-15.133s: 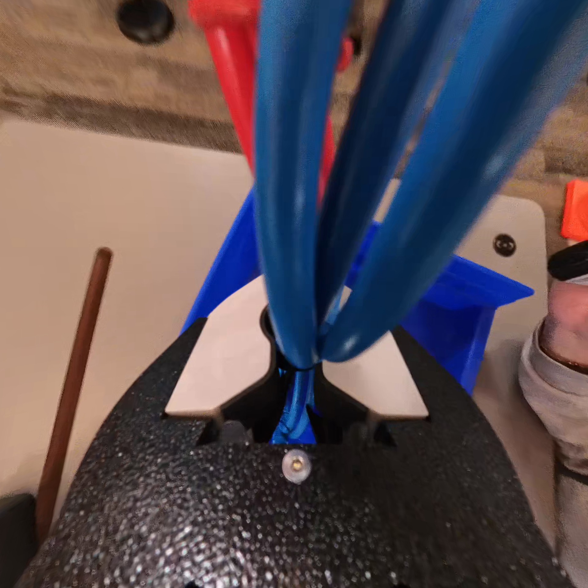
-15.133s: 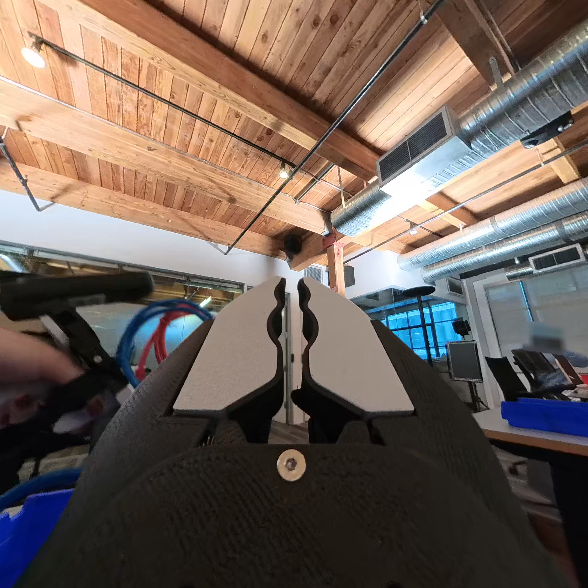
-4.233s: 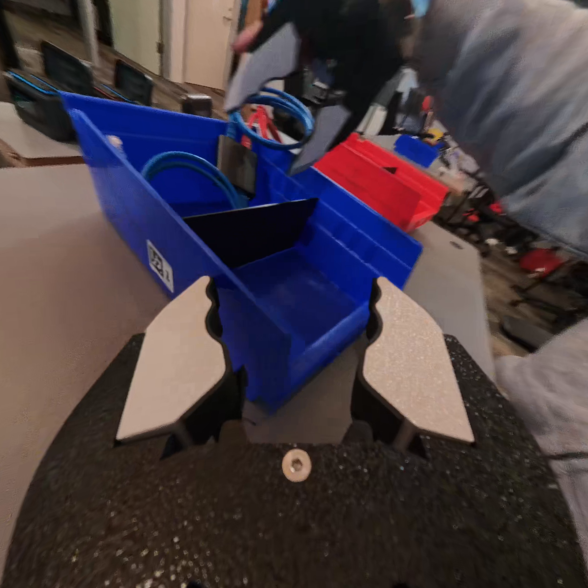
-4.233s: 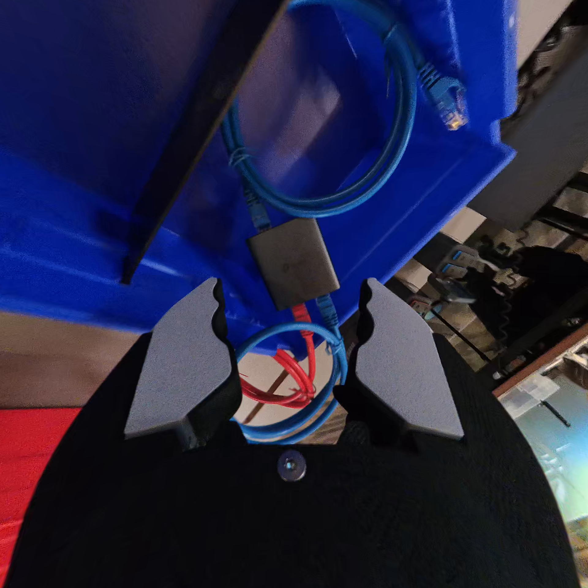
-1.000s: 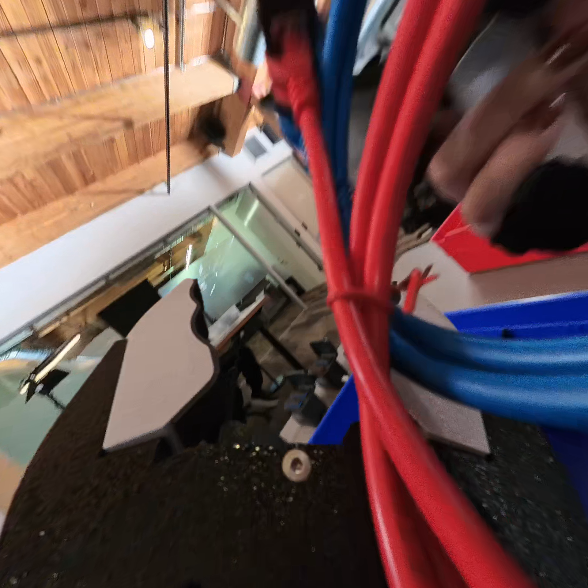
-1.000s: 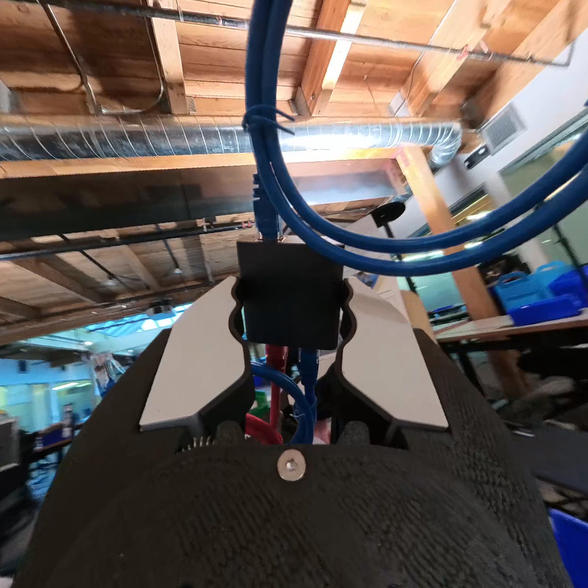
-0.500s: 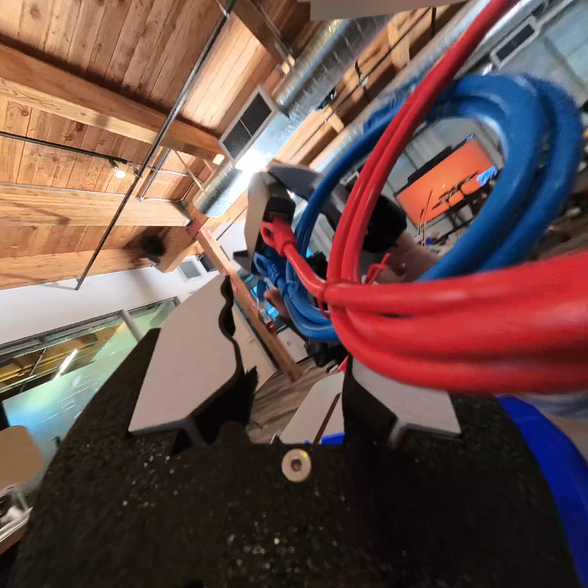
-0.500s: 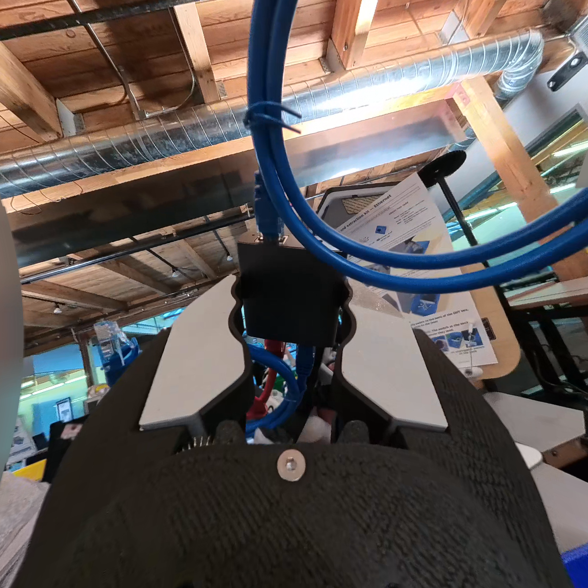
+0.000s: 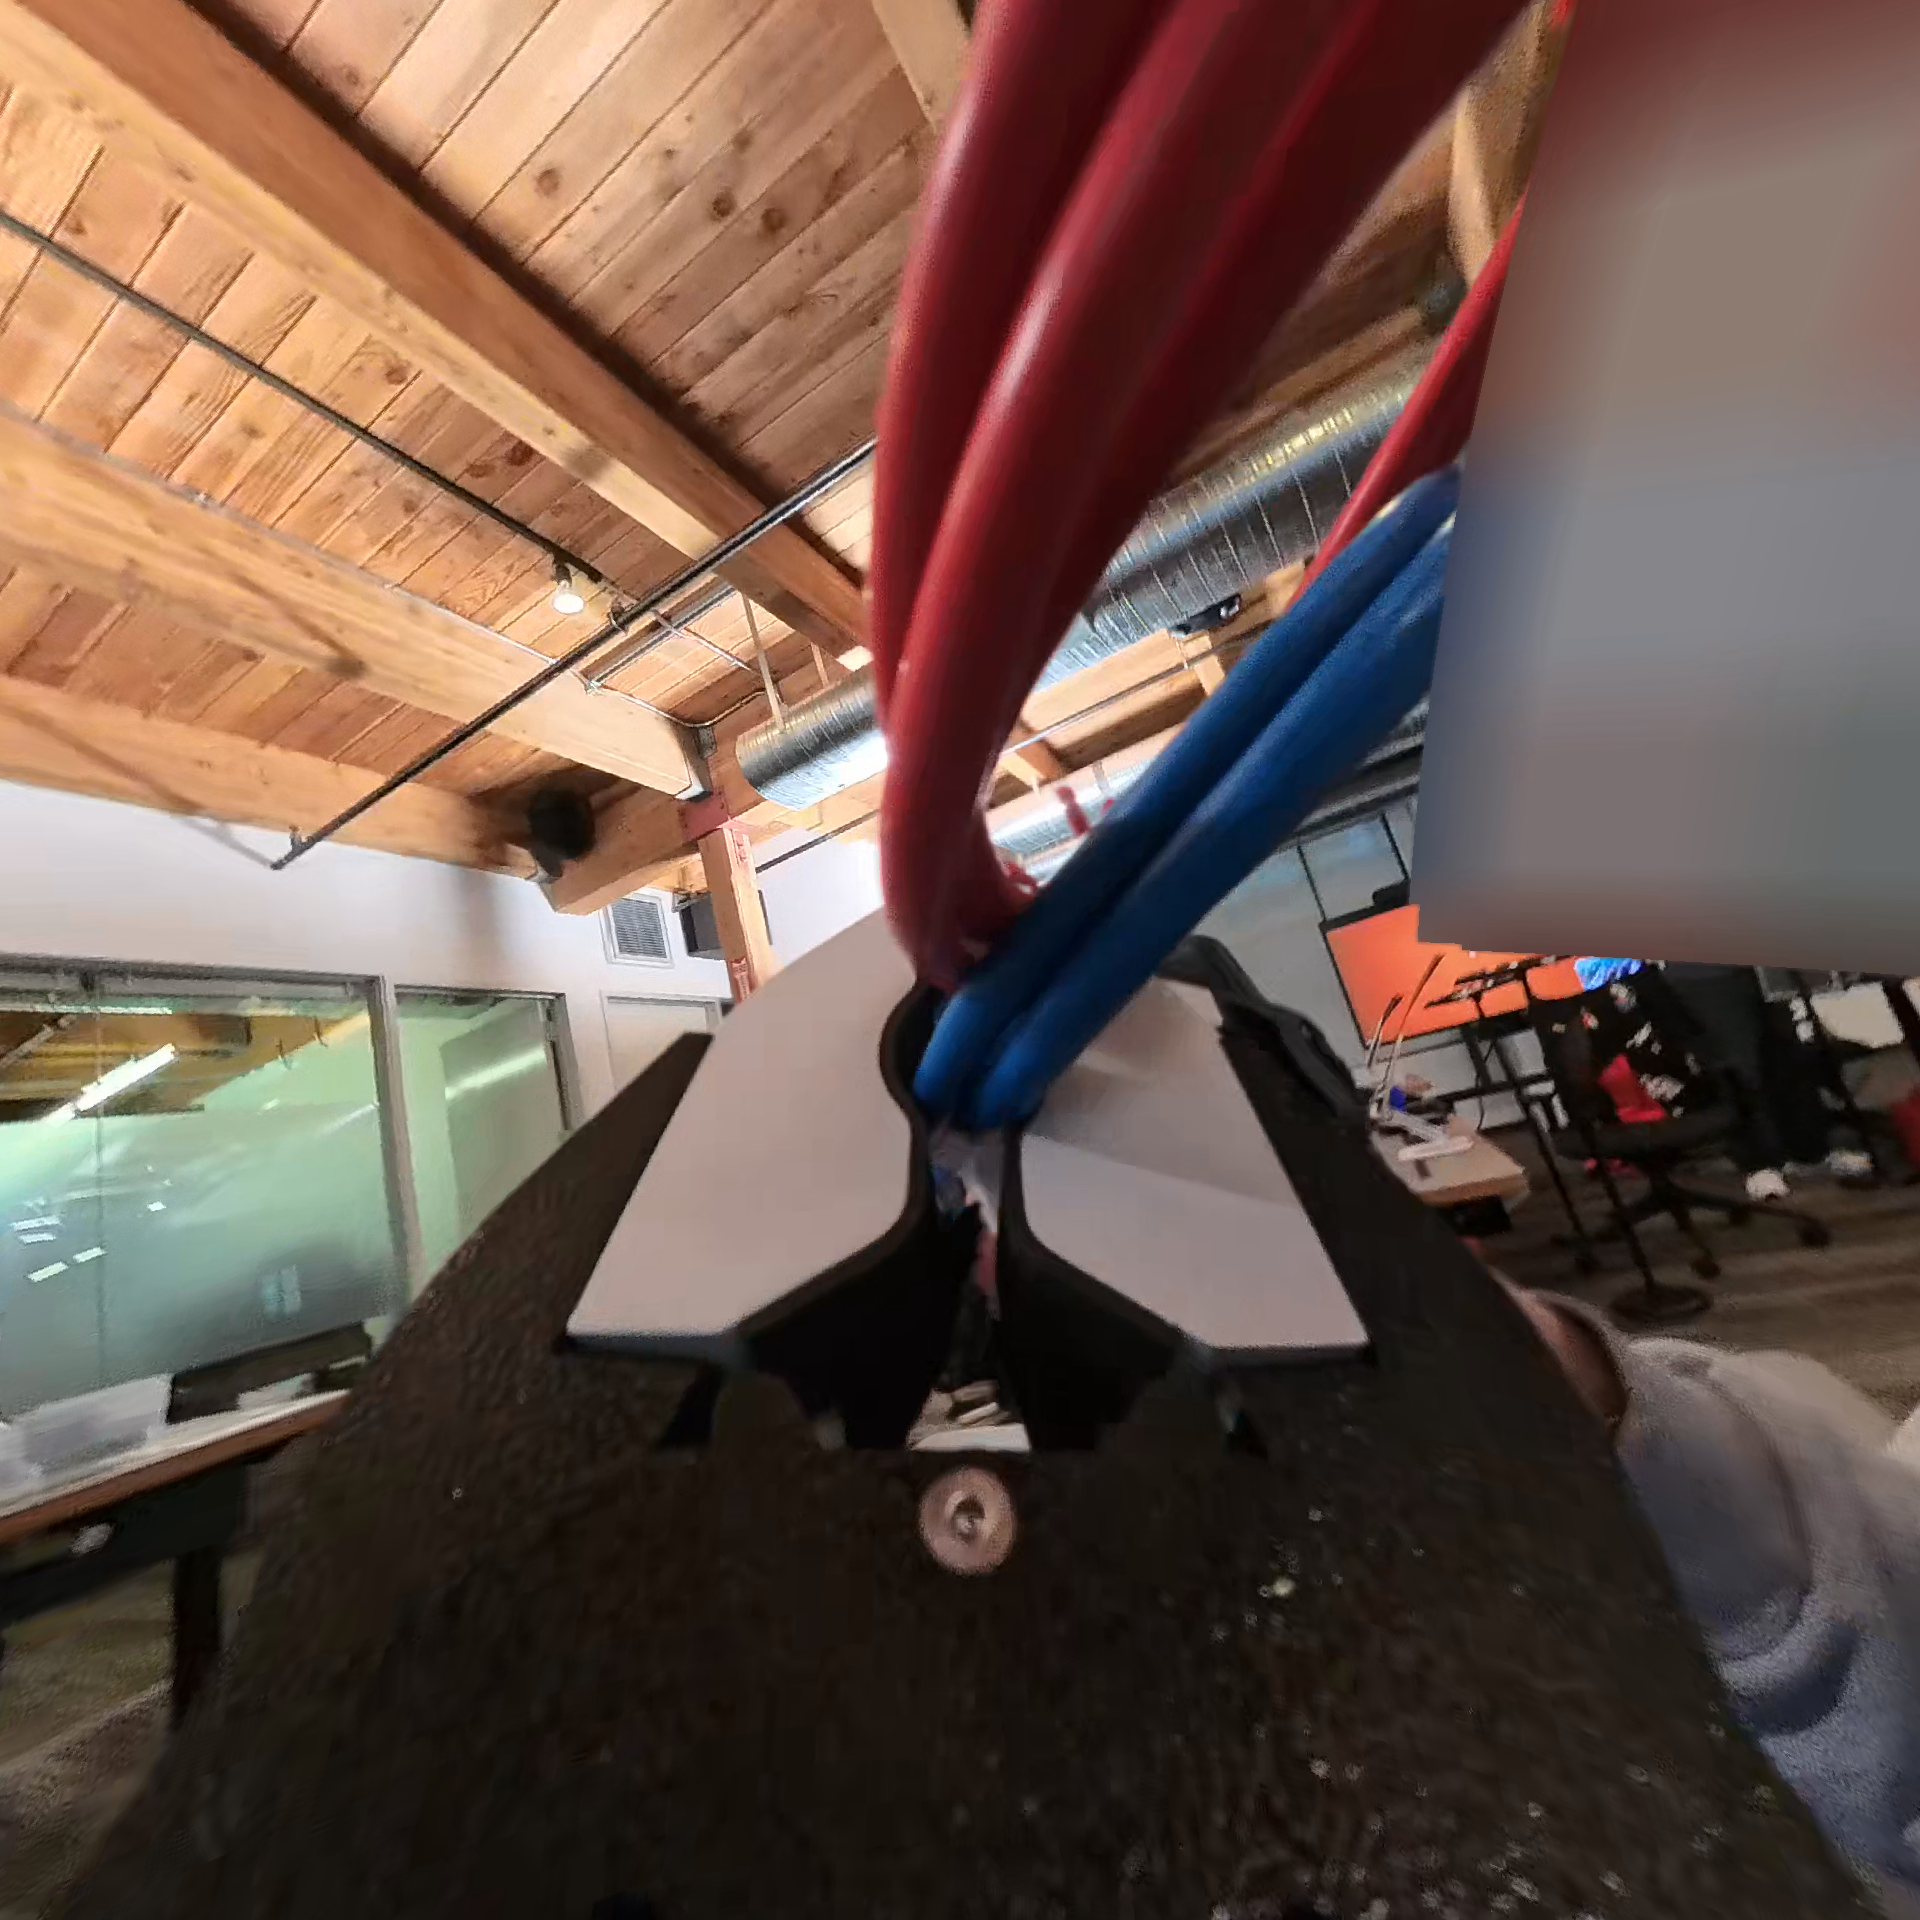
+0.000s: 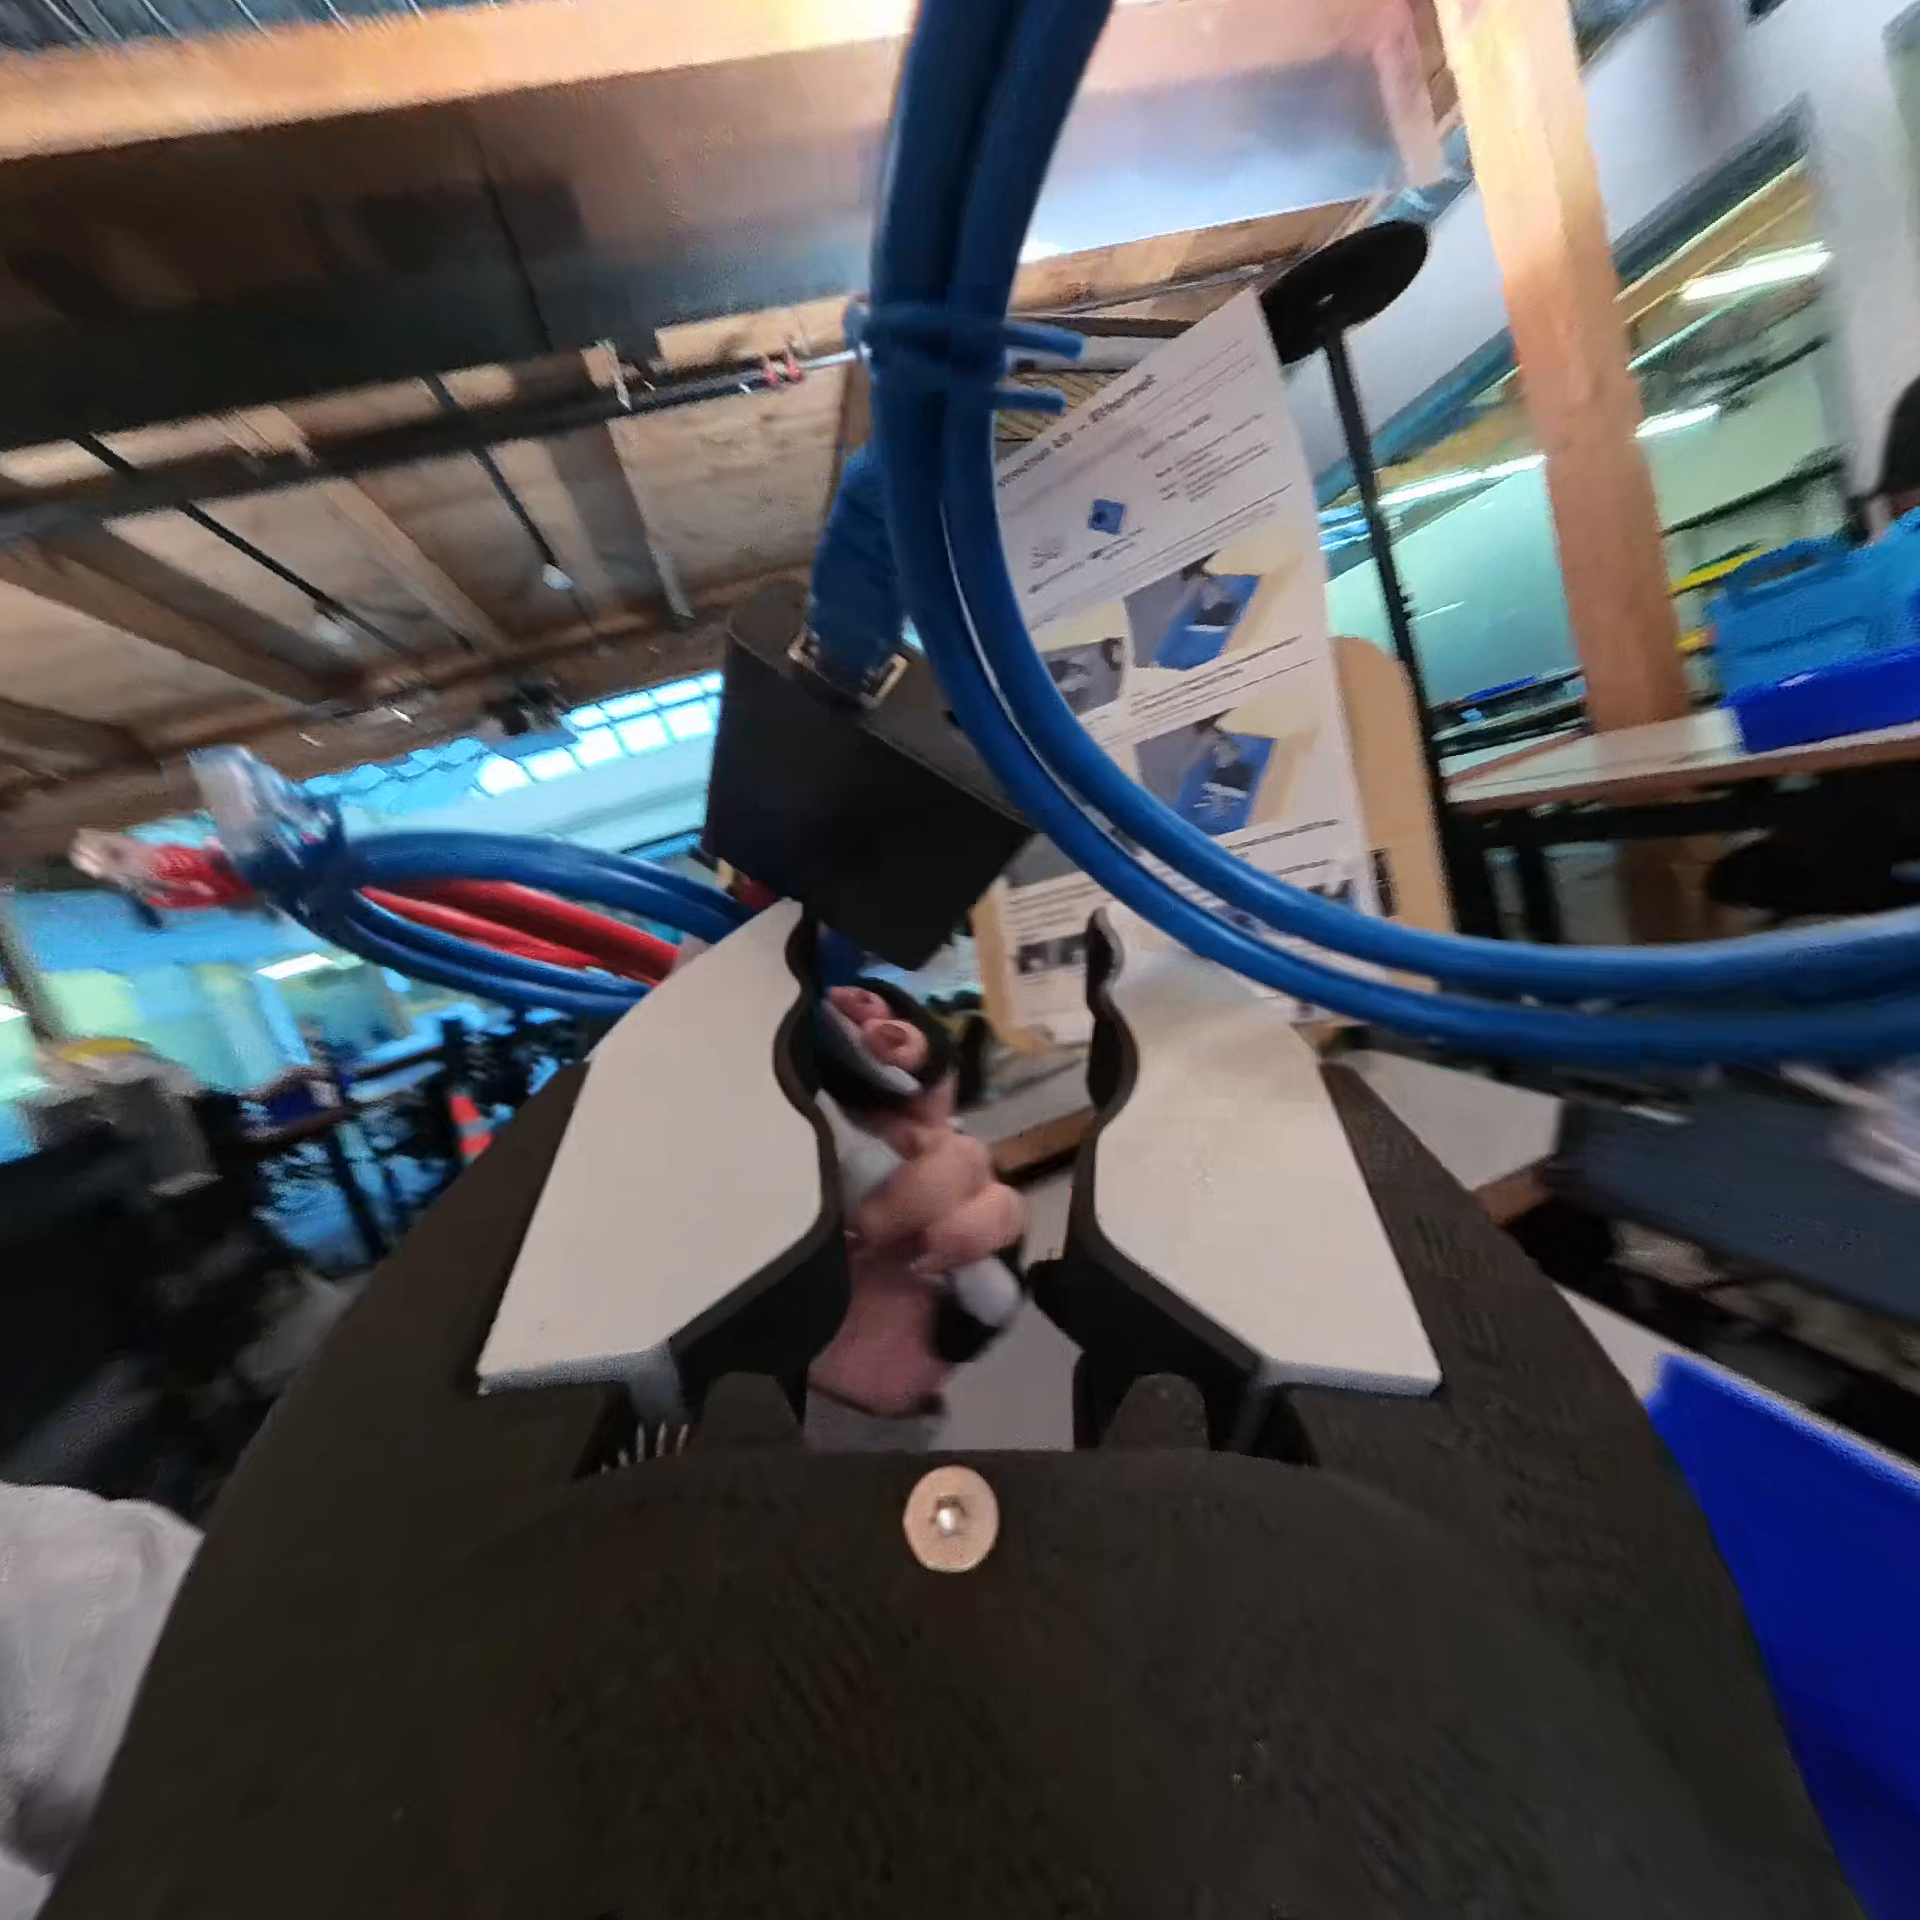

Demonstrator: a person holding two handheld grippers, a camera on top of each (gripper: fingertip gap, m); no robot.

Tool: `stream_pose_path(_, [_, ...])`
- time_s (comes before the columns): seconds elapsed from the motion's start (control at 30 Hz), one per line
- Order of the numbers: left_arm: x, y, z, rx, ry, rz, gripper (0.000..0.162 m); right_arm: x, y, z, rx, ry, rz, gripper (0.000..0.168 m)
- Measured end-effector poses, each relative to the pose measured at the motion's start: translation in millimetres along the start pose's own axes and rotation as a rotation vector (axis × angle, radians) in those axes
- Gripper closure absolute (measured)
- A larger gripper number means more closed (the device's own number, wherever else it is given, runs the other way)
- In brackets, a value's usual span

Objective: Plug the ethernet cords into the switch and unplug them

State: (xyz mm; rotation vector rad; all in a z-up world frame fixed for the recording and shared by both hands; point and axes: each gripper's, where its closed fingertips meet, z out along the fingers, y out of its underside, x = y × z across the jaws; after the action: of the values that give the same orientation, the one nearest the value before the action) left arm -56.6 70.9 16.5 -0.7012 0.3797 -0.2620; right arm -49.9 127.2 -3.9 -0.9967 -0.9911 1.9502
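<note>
Your left claw [image 9: 961, 1081]: closed on the blue cable bundle [image 9: 1174, 883], red cable bundle [image 9: 977, 499] pressed against it at the pinch, both rising upward.
Your right claw [image 10: 945, 971]: open, holding nothing. Black box [image 10: 831, 821] tilted just above its fingertips, a blue plug [image 10: 847, 592] seated in its top. Blue bin [image 10: 1808, 1590] at lower right.

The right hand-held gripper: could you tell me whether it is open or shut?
Open. The right hand-held gripper has a clear gap between its fingers, and the black box sits just beyond the tips, unclamped.
</note>
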Motion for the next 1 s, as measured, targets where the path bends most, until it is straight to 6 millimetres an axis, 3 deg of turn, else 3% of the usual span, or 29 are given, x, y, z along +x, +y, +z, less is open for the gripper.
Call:
stream_pose_path(0.17, [-9.3,-5.7,-2.8,0.034,0.008,-0.174,0.156,5.9,4.7,-5.9,-0.09,-0.009,-0.131,0.108])
stream_pose_path(0.27, [-15.3,-3.4,-4.9,0.006,0.011,-0.227,0.156,7.4,15.0,-15.5,-0.239,-0.005,-0.227,0.103])
stream_pose_path(0.43, [-33.2,4.8,-16.0,-0.15,-0.059,-0.132,0.156,3.0,47.4,-68.8,-0.666,0.031,-0.65,0.103])
stream_pose_path(0.5, [-33.5,9.6,-21.6,-0.225,-0.037,-0.071,0.157,-2.1,42.2,-82.4,-0.705,0.079,-0.771,0.104])
stream_pose_path(0.6, [-24.8,18.5,-29.3,-0.302,0.048,0.015,0.157,-9.5,12.8,-73.2,-0.554,0.167,-0.925,0.11])
stream_pose_path(0.67, [-9.9,19.3,-33.9,-0.297,0.157,0.041,0.157,-5.1,13.6,-67.0,-0.545,0.19,-1.041,0.111])
stream_pose_path(0.87, [26.0,27.9,-41.5,-0.372,0.389,0.042,0.157,10.4,58.5,-51.0,-0.709,0.125,-1.188,0.111])
stream_pose_path(1.0, [34.9,34.3,-43.0,-0.421,0.436,0.056,0.157,7.7,76.0,-48.9,-0.761,0.059,-1.23,0.125])
